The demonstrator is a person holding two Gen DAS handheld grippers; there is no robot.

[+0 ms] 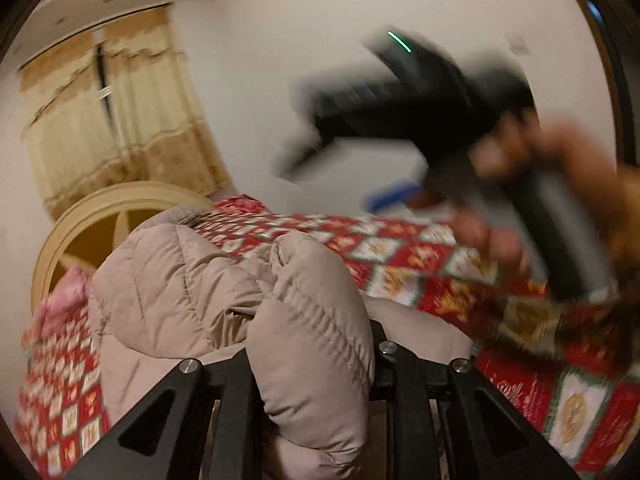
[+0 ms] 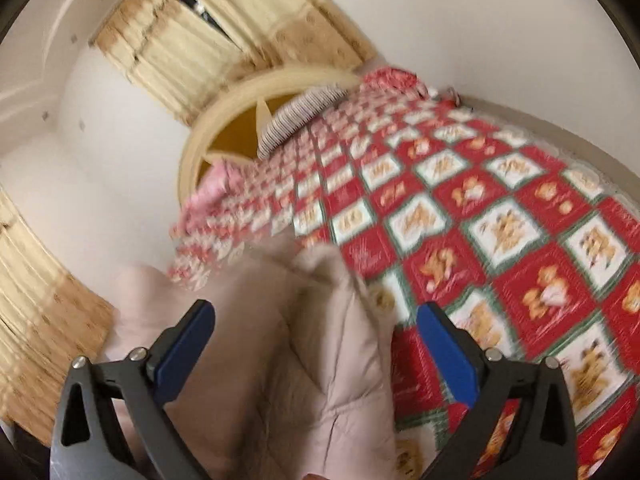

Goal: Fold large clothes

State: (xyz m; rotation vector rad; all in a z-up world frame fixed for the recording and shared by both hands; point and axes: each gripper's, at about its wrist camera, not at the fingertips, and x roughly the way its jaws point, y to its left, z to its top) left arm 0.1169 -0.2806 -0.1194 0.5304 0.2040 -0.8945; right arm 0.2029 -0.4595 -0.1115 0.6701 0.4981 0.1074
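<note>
Left claw (image 1: 312, 360) pinches beige puffer coat (image 1: 200, 292), lifting fold off bed (image 1: 520, 392); right claw (image 2: 316, 344) spread wide, empty, above coat, ready to regrasp.

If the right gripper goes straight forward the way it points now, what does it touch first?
Most likely the beige quilted puffer jacket. It bulges up between the open blue-padded fingers of the right gripper, directly ahead. Beyond lies the red and white patterned bed cover. Depth is unclear because the picture is blurred.
</note>
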